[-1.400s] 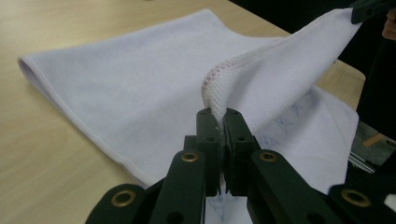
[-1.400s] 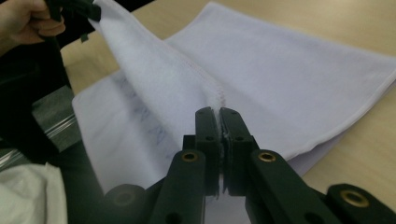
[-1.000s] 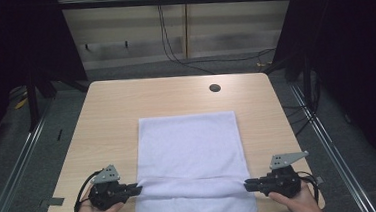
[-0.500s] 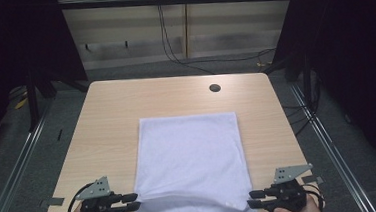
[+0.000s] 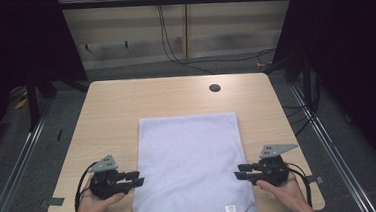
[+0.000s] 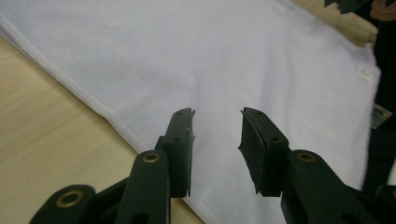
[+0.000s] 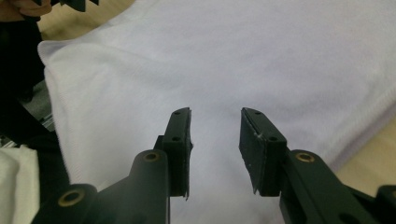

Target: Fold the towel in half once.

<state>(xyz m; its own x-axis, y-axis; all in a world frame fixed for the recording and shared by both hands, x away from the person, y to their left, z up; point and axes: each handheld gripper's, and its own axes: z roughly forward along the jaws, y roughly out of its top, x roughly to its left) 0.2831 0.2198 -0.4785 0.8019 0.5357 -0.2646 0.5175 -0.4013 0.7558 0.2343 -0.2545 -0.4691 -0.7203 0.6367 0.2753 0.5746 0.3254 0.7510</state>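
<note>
Desk [image 5: 126, 105]: light wood top, fills the middle of the high view; dark floor and metal rails on both sides; small dark round hole [image 5: 215, 88] near its far edge, right of centre.

Towel [image 5: 192, 161]: white, spread flat on the desk's near half, roughly centred, long side running away from the person; near end reaches the desk's front edge and looks doubled over there, w/ a small white label [image 5: 229, 209] at the near right corner; in the left gripper view the towel's stitched hem [image 6: 70, 84] runs diagonally across the bare wood.

Left gripper [image 5: 137, 178]: held in the person's left hand [image 5: 95, 205] at the towel's left edge, near end, fingers pointing inward toward the cloth; fingers apart w/ a clear gap, having just been opening; nothing between them; towel lies under and past the tips, not pinched.

Right gripper [image 5: 240, 171]: held in the right hand [image 5: 282, 192] at the towel's right edge, opposite the left one, fingers pointing inward; also standing apart, jaws having eased back in slightly after opening; gap empty, cloth beyond the tips, not clamped.

Grey three-cornered plate on top of each gripper; black cables trail back toward the person.
</note>
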